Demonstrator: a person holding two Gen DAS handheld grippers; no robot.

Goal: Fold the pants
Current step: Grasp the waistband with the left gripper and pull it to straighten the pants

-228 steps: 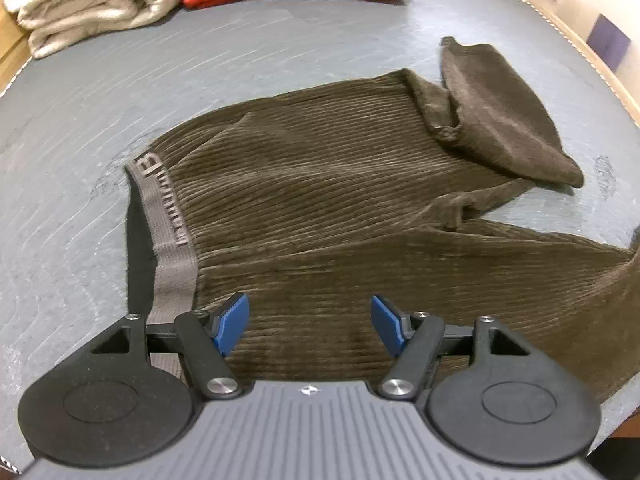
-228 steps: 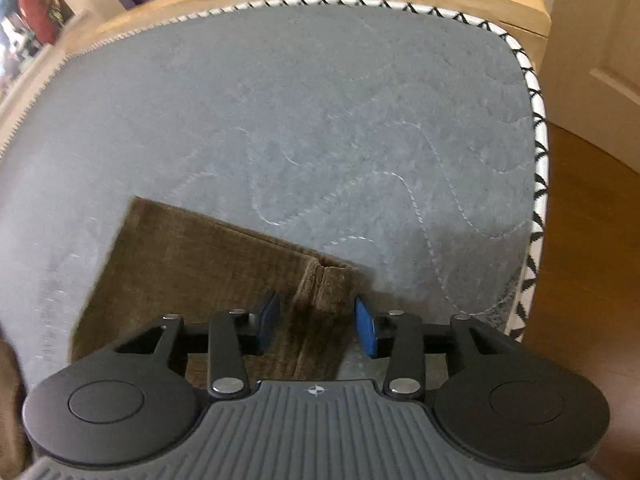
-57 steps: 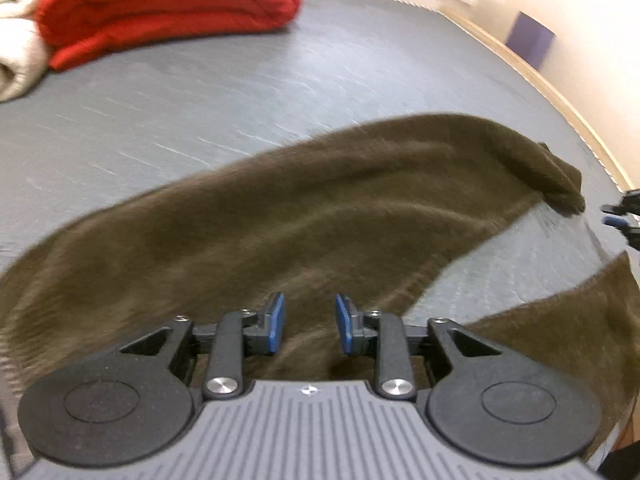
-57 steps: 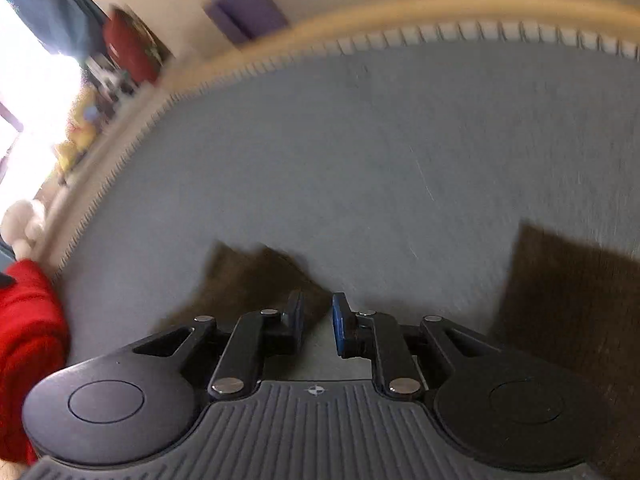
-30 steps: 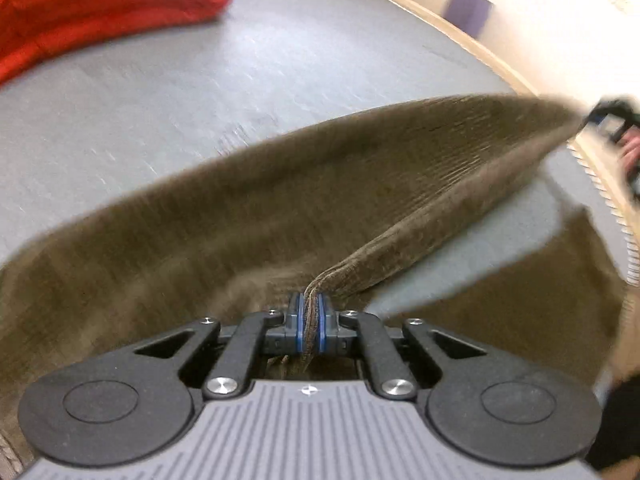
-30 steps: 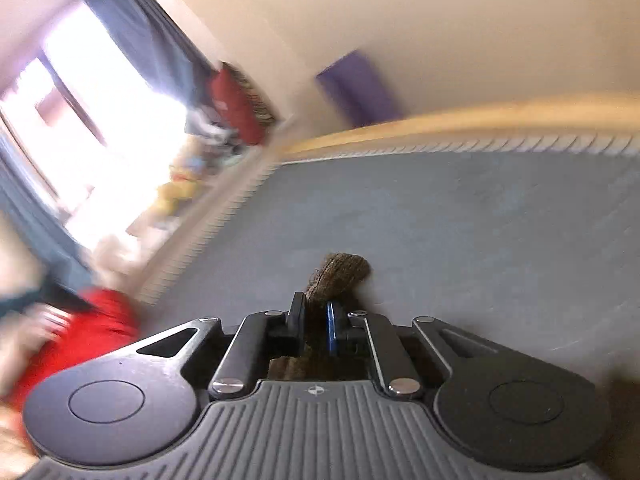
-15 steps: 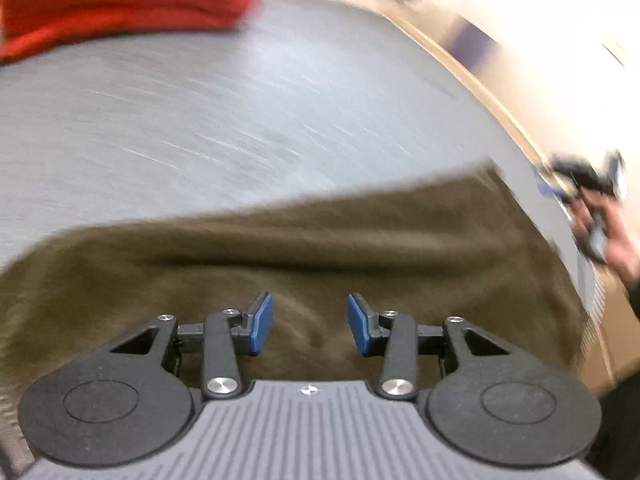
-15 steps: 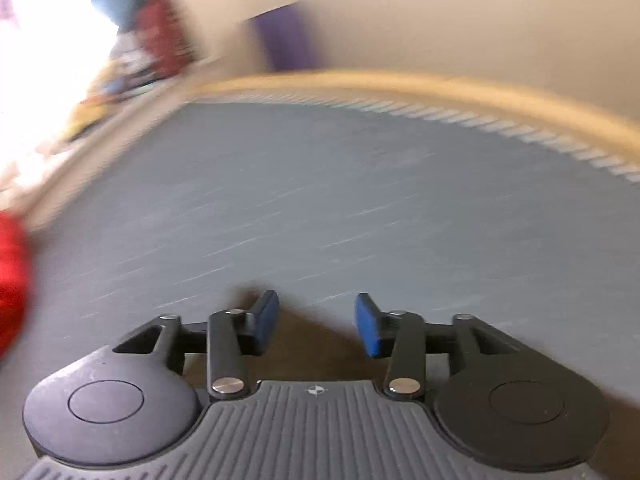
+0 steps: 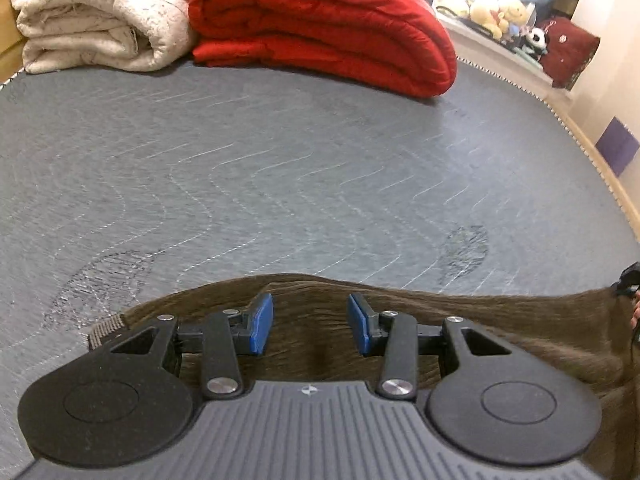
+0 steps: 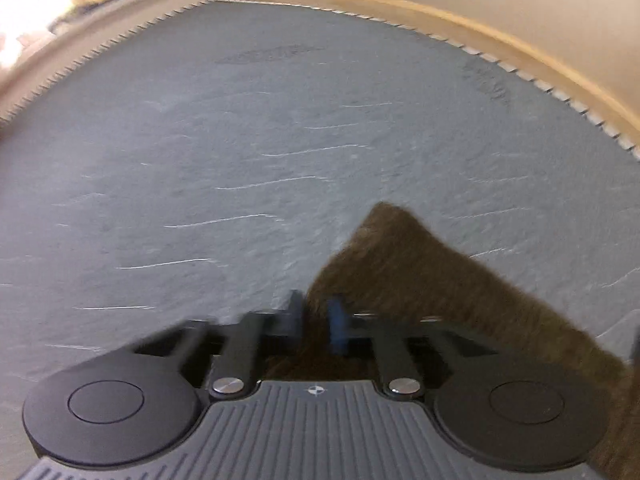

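The brown corduroy pants point(image 9: 500, 320) lie folded lengthwise on the grey quilted bed cover point(image 9: 280, 168), with a grey waistband end point(image 9: 106, 326) at the left. My left gripper point(image 9: 310, 322) is open and empty, hovering over the pants' far edge. In the right wrist view the pants' leg end point(image 10: 420, 264) lies on the cover, blurred by motion. My right gripper point(image 10: 316, 322) has its fingers nearly together around the edge of the leg fabric; whether it grips the cloth is unclear.
A folded red blanket point(image 9: 320, 24) and a cream blanket point(image 9: 92, 20) lie at the far side of the bed. A wooden bed frame point(image 10: 520, 48) borders the cover. Stuffed toys point(image 9: 496, 12) sit on a ledge beyond.
Both grippers let go of the pants after laying one leg over the other. The left has stayed open; the right's fingers have closed in around the leg end.
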